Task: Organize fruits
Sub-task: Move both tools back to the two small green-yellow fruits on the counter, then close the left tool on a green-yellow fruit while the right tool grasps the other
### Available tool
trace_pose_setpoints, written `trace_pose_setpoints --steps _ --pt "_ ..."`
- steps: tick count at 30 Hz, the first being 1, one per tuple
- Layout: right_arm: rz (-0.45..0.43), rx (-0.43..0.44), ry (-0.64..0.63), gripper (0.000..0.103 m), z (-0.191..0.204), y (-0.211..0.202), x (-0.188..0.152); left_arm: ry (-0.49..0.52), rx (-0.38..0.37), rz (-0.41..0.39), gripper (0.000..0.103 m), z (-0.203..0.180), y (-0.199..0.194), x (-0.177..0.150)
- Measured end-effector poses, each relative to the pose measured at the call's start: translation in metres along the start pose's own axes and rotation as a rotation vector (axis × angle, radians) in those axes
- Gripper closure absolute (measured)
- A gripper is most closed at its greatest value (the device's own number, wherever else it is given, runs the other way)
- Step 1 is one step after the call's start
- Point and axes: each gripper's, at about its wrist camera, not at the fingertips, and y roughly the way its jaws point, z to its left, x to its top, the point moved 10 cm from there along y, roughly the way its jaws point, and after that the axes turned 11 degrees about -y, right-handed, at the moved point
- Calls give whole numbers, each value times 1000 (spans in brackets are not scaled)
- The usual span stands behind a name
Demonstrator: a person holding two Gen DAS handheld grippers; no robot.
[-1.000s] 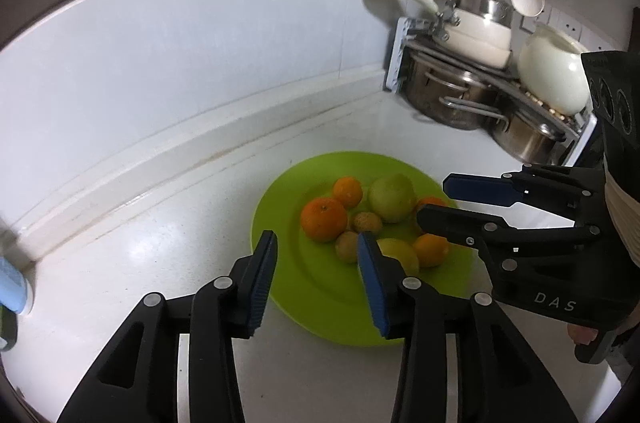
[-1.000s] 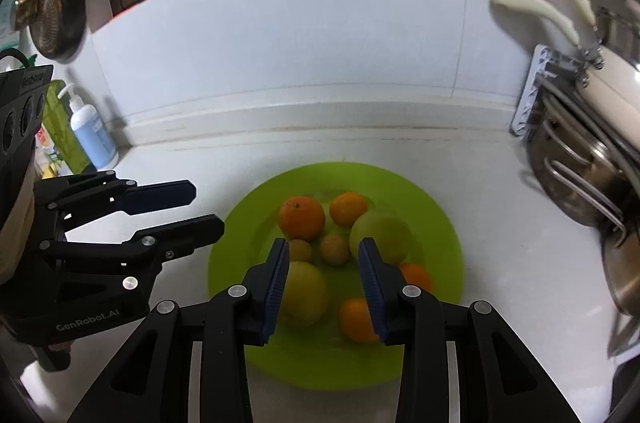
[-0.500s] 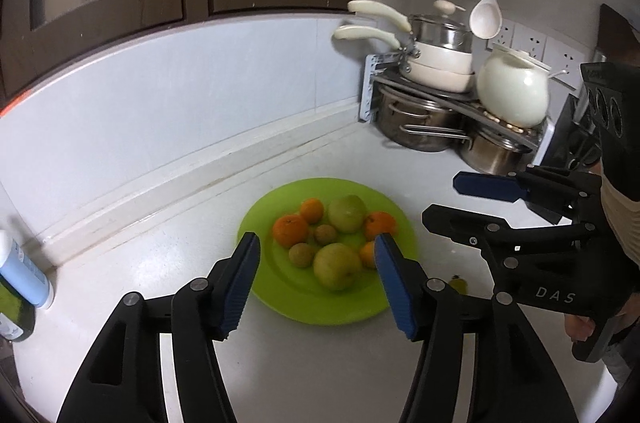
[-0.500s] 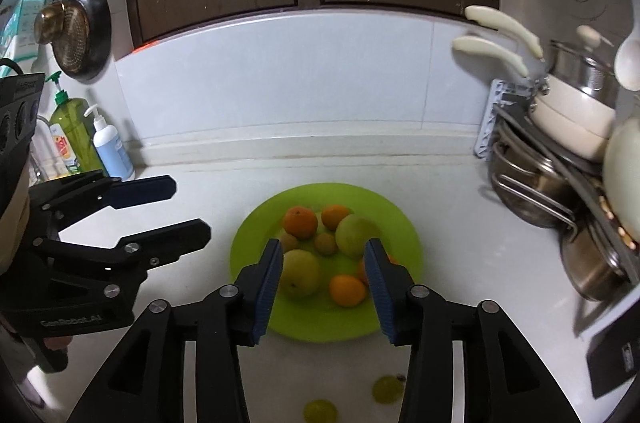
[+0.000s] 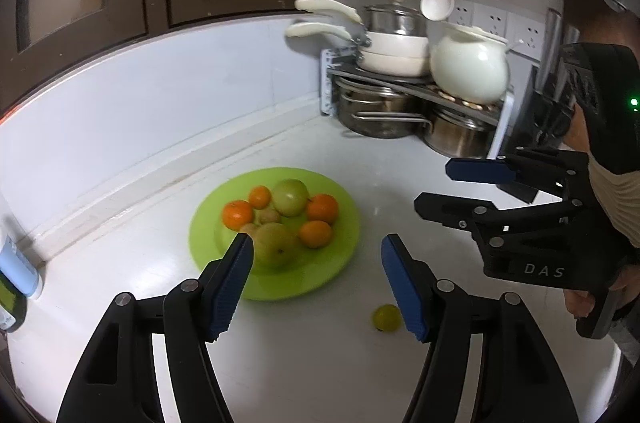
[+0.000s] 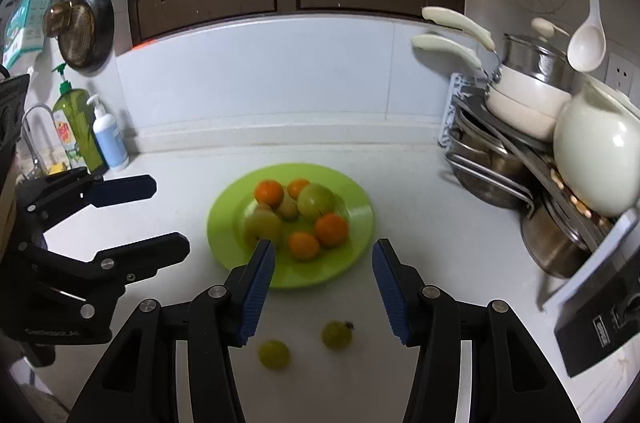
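Both hand-held grippers, left [image 5: 316, 263] and right [image 6: 323, 269], hang spread and empty above the worktop [image 6: 420, 223], apparently readying for two small green fruits [image 6: 273, 354] [image 6: 337, 335] lying outside the green plate [image 6: 352, 219] nearer the front edge.

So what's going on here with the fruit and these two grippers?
A person holds two grippers above a white counter, sorting fruit. The left gripper and right gripper are both open and empty. Most fruit sits on the green plate; two small green fruits lie on the counter, off it.
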Motion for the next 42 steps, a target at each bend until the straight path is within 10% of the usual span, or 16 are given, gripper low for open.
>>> trace_pose_setpoints --steps 21,42 --pt "126 63 -20 51 -4 23 -86 63 -32 155 38 -38 42 -76" --pt "200 129 47 52 -1 57 -109 71 -84 271 74 -46 87 -102"
